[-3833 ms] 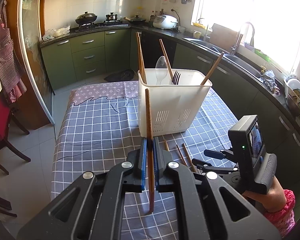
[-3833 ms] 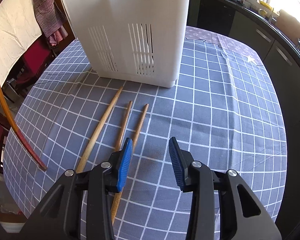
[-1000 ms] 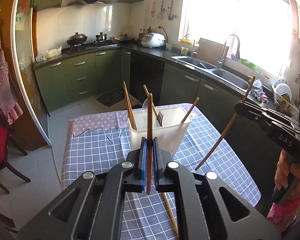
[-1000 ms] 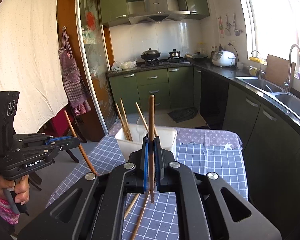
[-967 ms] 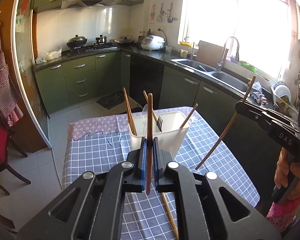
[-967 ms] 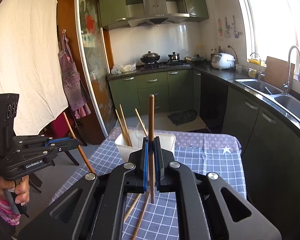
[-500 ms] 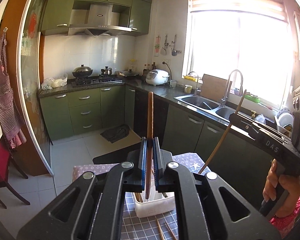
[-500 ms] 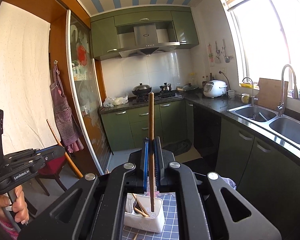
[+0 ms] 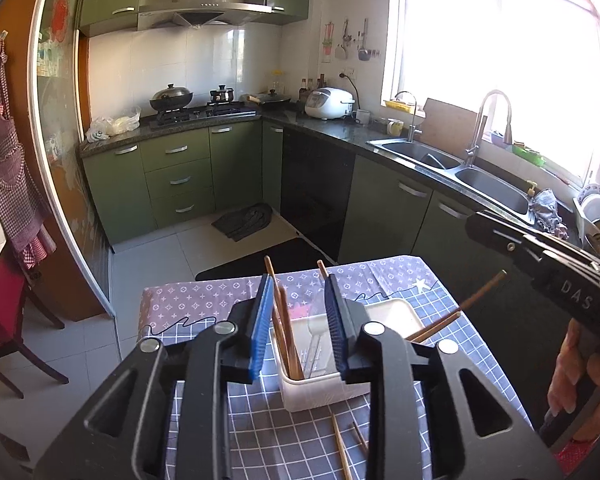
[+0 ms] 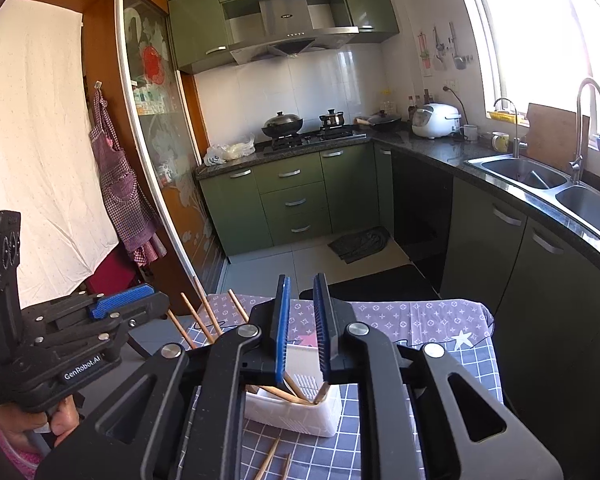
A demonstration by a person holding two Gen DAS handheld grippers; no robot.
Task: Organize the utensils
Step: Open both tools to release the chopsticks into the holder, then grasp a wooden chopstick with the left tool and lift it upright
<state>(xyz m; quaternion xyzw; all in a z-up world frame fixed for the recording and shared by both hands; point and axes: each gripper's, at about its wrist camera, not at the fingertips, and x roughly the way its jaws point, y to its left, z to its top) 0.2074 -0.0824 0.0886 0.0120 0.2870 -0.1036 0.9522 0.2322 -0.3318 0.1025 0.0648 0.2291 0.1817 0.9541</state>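
left gripper [image 9: 298, 322]: jaws just opened, nothing pinched, poised over white caddy [image 9: 320, 390] | right gripper [image 10: 301, 330]: jaws just parted narrowly, empty, caddy at its 6 o'clock | chopsticks in caddy [image 9: 290, 340] lean loosely | loose chopsticks [image 9: 342, 446] at caddy's 6 o'clock on tablecloth [image 9: 204, 304] | risk: descending fingers could snag leaning sticks, tip caddy

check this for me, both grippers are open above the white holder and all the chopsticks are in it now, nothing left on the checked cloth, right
Not quite. Both the left gripper and right gripper are open and empty above the white holder, their fingers having just parted, but two chopsticks lie on the checked cloth in front of it, as the left wrist view shows.
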